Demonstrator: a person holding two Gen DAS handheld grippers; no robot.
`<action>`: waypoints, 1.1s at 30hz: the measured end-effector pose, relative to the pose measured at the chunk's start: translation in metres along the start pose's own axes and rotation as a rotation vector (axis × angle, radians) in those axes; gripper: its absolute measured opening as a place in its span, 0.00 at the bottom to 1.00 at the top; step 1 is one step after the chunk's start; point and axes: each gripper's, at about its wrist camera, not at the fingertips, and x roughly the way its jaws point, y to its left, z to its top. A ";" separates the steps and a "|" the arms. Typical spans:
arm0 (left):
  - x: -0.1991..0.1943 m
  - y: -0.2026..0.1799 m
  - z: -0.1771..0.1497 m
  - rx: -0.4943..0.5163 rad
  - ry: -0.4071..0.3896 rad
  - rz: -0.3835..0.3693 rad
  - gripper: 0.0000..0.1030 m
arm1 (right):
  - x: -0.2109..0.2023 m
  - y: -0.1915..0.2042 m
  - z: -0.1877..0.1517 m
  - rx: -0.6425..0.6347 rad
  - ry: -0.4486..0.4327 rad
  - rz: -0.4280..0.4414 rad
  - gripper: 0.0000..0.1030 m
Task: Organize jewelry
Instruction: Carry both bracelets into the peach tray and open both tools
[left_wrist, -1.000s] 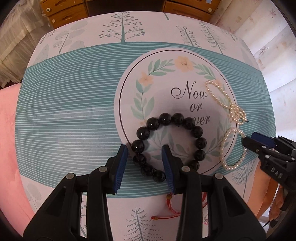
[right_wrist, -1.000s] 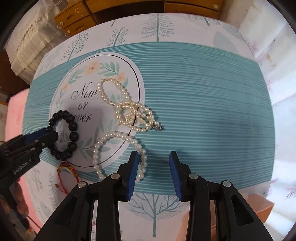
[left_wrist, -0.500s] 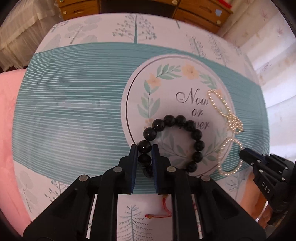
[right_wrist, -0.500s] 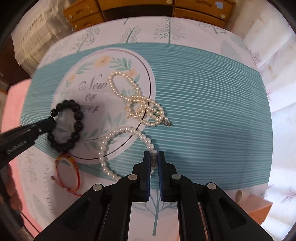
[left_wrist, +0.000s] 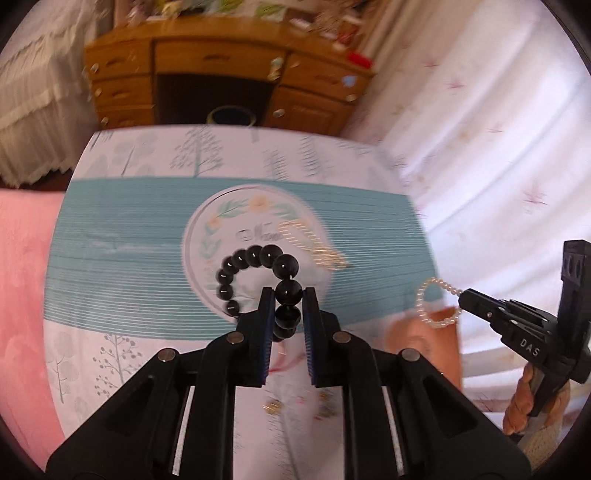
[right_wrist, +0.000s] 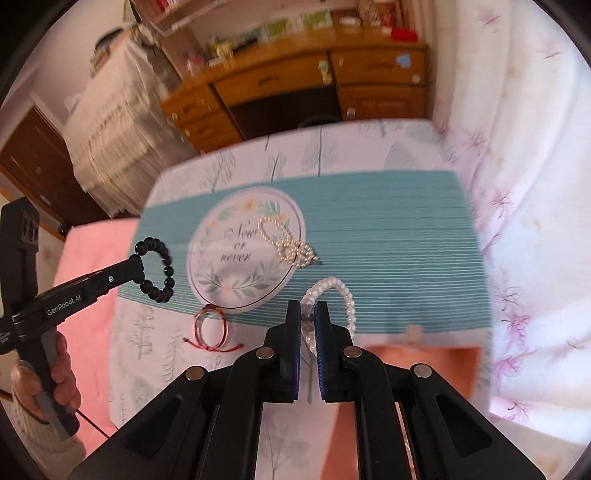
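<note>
My left gripper (left_wrist: 288, 295) is shut on the black bead bracelet (left_wrist: 255, 256) and holds it in the air above the table; it also shows in the right wrist view (right_wrist: 162, 271). My right gripper (right_wrist: 307, 308) is shut on the white pearl bracelet (right_wrist: 341, 291), lifted off the cloth; it hangs from that gripper in the left wrist view (left_wrist: 434, 302). A knotted pearl necklace (right_wrist: 290, 245) lies on the round "Now or never" print. A red string bracelet (right_wrist: 210, 330) lies near the table's front edge.
The table wears a teal-striped cloth (right_wrist: 388, 229) with tree prints. A wooden desk with drawers (right_wrist: 295, 88) stands behind it. White floral curtain (right_wrist: 517, 184) on the right, pink fabric (left_wrist: 22, 277) on the left, an orange box (right_wrist: 424, 365) below the table's right front.
Both grippers, closed on their bracelets, have lifted up and back from the table. The black and pearl bracelets have left the cloth. The views are blurred from motion.
</note>
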 end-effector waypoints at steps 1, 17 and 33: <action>-0.011 -0.013 -0.002 0.021 -0.009 -0.015 0.12 | -0.015 -0.007 -0.005 0.008 -0.020 -0.001 0.07; 0.005 -0.227 -0.075 0.340 0.081 -0.260 0.12 | -0.143 -0.127 -0.127 0.208 -0.128 -0.056 0.07; 0.140 -0.221 -0.117 0.376 0.196 -0.017 0.14 | -0.129 -0.131 -0.162 0.211 -0.109 -0.037 0.07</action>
